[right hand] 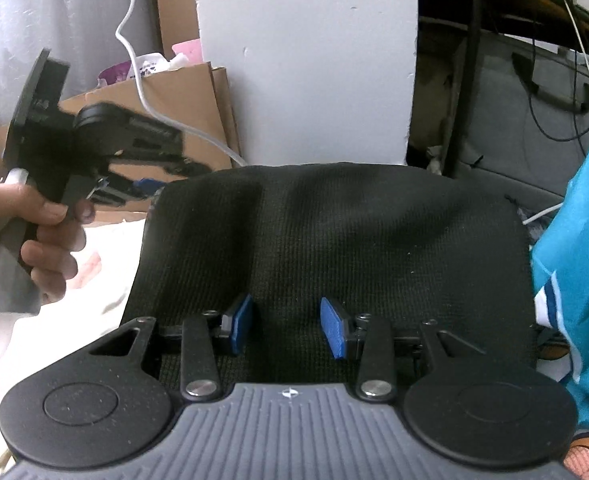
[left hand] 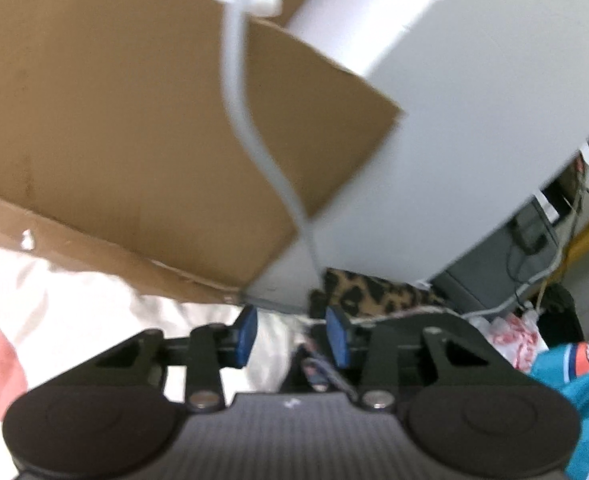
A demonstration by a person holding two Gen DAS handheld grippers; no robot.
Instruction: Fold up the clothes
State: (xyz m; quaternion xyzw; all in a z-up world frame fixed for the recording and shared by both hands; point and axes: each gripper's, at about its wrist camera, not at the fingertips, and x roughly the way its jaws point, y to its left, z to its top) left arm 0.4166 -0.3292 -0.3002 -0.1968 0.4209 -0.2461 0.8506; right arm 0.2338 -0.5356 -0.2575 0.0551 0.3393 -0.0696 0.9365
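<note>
The right tool (right hand: 286,326) hangs over a black knit garment (right hand: 334,240), its blue pads (right hand: 240,324) parted with only the fabric's surface showing in the gap below them; nothing is pinched, so it stands released. The black garment lies spread flat, filling the middle of the right wrist view, with a teal garment (right hand: 578,248) bunched at its 3 o'clock edge. At 9 o'clock a person's hand (right hand: 34,240) holds the left tool (right hand: 150,188), which points toward the black cloth's far left corner and is blurred.

From the left wrist view, the left tool's (left hand: 292,338) pads (left hand: 336,340) are apart with no cloth clamped between them, so it too is released. Below it lies pale, rumpled bedding (left hand: 94,312). At 12 o'clock a cardboard box (left hand: 114,128) leans beside a white panel (left hand: 454,120), and a white cable (left hand: 246,120) hangs across the box. A leopard-print cloth (left hand: 366,292) sits just past the pads.
</note>
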